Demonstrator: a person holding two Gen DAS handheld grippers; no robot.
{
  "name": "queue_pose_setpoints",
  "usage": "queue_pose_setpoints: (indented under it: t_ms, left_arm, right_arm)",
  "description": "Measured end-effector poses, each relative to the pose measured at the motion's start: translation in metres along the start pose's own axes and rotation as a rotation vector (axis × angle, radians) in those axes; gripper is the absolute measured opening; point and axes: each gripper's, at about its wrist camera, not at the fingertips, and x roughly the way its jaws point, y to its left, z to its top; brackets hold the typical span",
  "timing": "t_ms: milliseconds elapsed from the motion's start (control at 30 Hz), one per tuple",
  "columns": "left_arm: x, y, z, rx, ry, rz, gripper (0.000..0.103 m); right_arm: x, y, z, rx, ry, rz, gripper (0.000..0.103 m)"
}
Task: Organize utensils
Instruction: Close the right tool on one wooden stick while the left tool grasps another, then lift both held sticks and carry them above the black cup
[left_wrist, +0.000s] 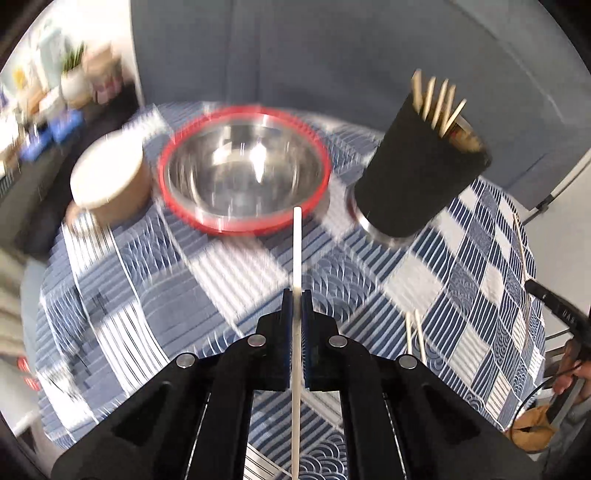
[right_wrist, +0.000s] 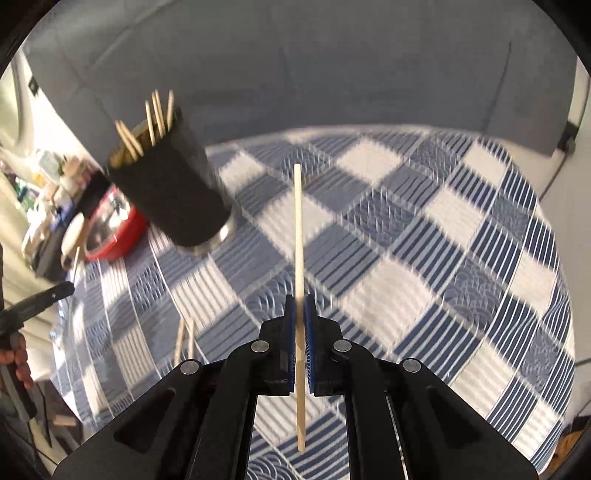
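My left gripper (left_wrist: 296, 295) is shut on a pale chopstick (left_wrist: 297, 251) that points ahead over the checked tablecloth toward the bowl. My right gripper (right_wrist: 300, 301) is shut on a wooden chopstick (right_wrist: 298, 221), held well above the cloth. A black cylindrical holder (left_wrist: 417, 173) with several chopsticks sticking out stands at the right in the left wrist view; the same holder (right_wrist: 170, 192) is at upper left in the right wrist view. Two more chopsticks (left_wrist: 415, 336) lie on the cloth between the grippers, seen again as loose chopsticks (right_wrist: 184, 339). Each view catches the other gripper at its edge.
A steel bowl with a red rim (left_wrist: 243, 173) sits beyond the left gripper, a round tan lidded container (left_wrist: 109, 177) to its left. The blue-and-white tablecloth (right_wrist: 424, 258) covers a round table. A cluttered shelf (left_wrist: 44, 103) stands far left. A person's hand (right_wrist: 18, 362) shows at the edge.
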Motion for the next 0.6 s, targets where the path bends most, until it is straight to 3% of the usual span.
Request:
queue_pose_setpoints:
  t_ms: [333, 600]
  left_arm:
    - [-0.07, -0.04, 0.078, 0.074, -0.25, -0.037, 0.005]
    - [-0.091, -0.068, 0.125, 0.087, -0.305, -0.129, 0.005]
  right_arm:
    - [-0.046, 0.017, 0.068, -0.03, -0.16, 0.044, 0.004]
    - [-0.067, 0.04, 0.108, -0.058, -0.239, 0.101, 0.005]
